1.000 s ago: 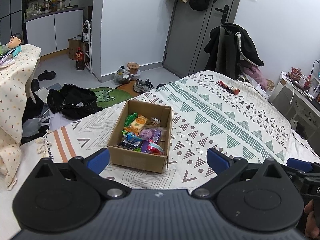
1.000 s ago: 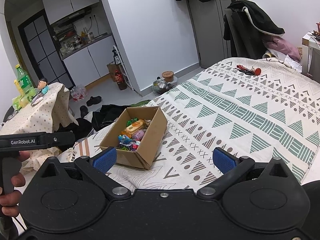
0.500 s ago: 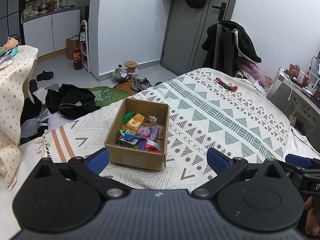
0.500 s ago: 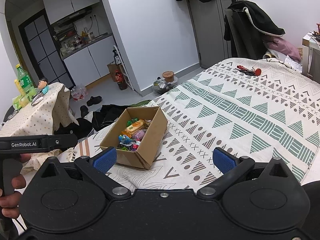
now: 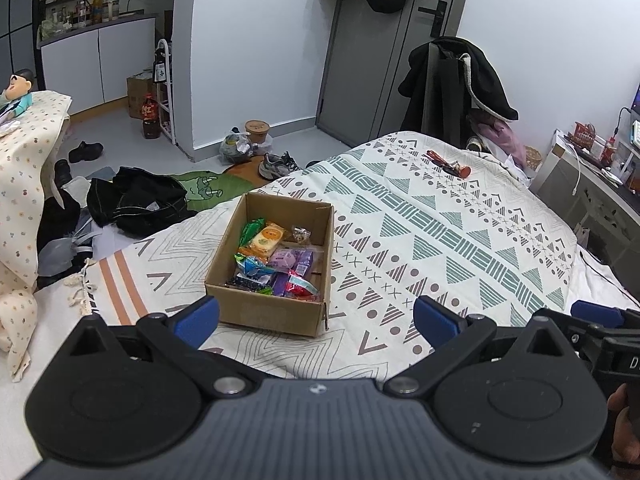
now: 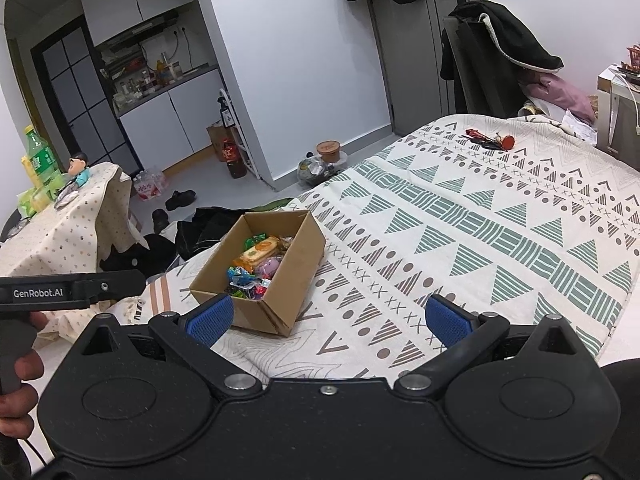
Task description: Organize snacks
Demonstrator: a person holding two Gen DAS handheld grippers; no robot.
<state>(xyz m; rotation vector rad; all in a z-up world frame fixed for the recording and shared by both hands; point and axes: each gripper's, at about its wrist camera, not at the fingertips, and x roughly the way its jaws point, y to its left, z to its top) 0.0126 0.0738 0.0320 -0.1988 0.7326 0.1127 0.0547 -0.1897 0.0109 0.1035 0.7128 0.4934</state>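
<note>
**Snack box on bed, both jaws wide**

Open cardboard box (image 5: 276,264) near the bed's (image 5: 440,240) foot corner, on the patterned blanket, filled with mixed snack packets (image 5: 272,258). Left gripper (image 5: 316,316) poised just short of the box, jaws spread wide, empty. Right gripper (image 6: 328,316) alongside, likewise wide and empty, box ahead to its left.
</note>
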